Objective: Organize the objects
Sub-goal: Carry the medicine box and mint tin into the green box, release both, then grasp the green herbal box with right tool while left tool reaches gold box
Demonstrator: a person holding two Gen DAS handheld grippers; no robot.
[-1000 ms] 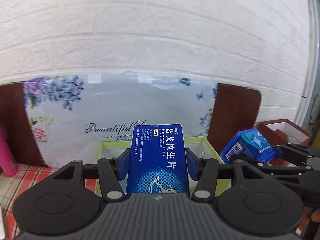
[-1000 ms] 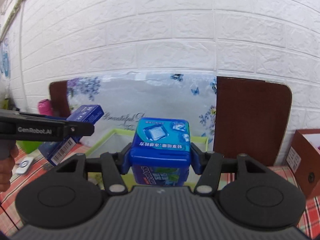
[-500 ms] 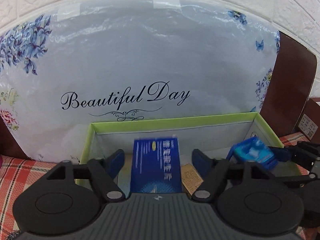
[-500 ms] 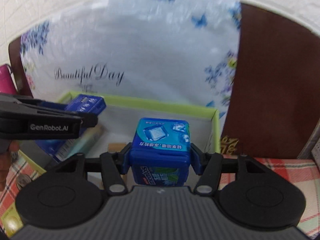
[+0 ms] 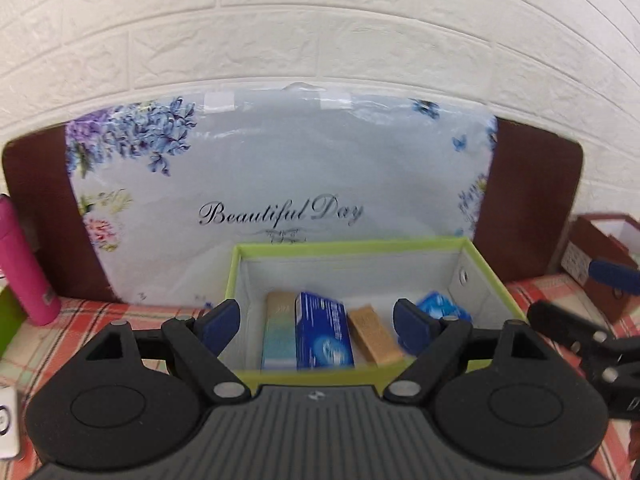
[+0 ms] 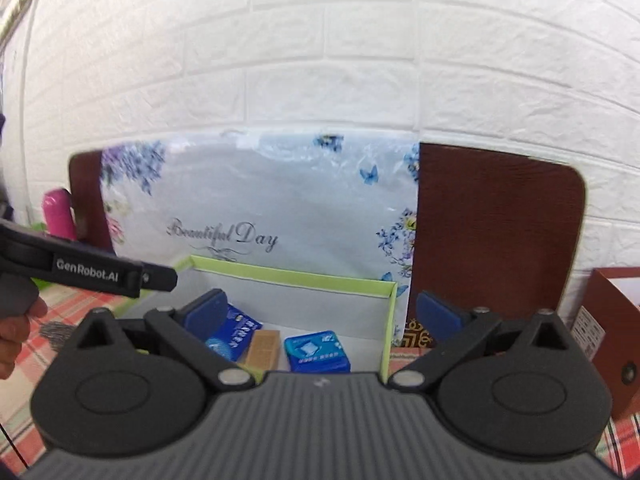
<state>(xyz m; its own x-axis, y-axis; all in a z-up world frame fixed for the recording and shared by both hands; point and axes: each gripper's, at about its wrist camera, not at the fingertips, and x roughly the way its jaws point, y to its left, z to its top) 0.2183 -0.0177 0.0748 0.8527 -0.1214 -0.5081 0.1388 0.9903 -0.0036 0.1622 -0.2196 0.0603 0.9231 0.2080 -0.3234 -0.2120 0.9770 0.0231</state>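
While both grippers, left (image 5: 318, 320) and right (image 6: 326, 314), are hanging with fingers just spread and empty over the box (image 5: 496, 280), the dropped carton (image 5: 324, 330) and tin (image 6: 318, 350) are lying inside, perhaps snaggable by low fingers.

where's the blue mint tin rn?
Right wrist view: blue mint tin lies inside the green-rimmed box, at its right end, beside the tan pack.

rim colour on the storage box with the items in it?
Lime green rim on a pale grey-lined storage box; clearest in the left wrist view.
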